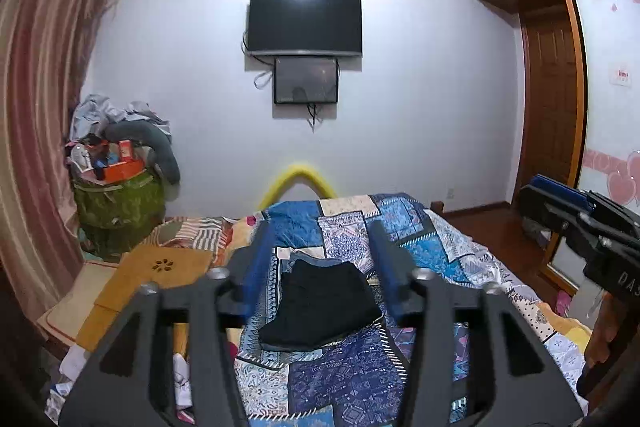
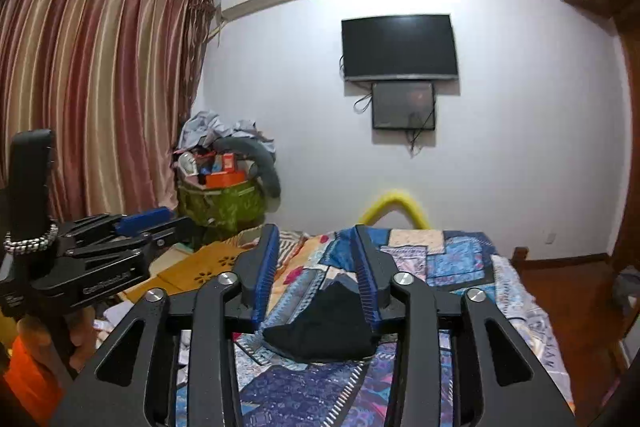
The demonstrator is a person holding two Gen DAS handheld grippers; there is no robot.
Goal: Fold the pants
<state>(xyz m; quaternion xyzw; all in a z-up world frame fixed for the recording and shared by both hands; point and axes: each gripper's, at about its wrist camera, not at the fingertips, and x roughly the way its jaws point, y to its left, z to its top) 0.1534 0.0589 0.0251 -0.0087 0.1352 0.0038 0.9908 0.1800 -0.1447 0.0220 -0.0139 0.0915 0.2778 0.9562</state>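
Note:
The black pants (image 1: 320, 303) lie folded in a compact pile on the patchwork bedspread (image 1: 420, 227). They also show in the right wrist view (image 2: 324, 327). My left gripper (image 1: 322, 227) is open and empty, held above and short of the pants. My right gripper (image 2: 314, 231) is open and empty, also above the pants. The right gripper shows at the right edge of the left wrist view (image 1: 538, 187). The left gripper shows at the left of the right wrist view (image 2: 158, 217).
A yellow low table (image 1: 160, 267) lies on the bed's left side. A green basket (image 1: 120, 203) piled with clutter stands by the striped curtain (image 1: 36, 107). A TV (image 1: 306, 25) hangs on the far wall. A wooden wardrobe (image 1: 548, 87) is at right.

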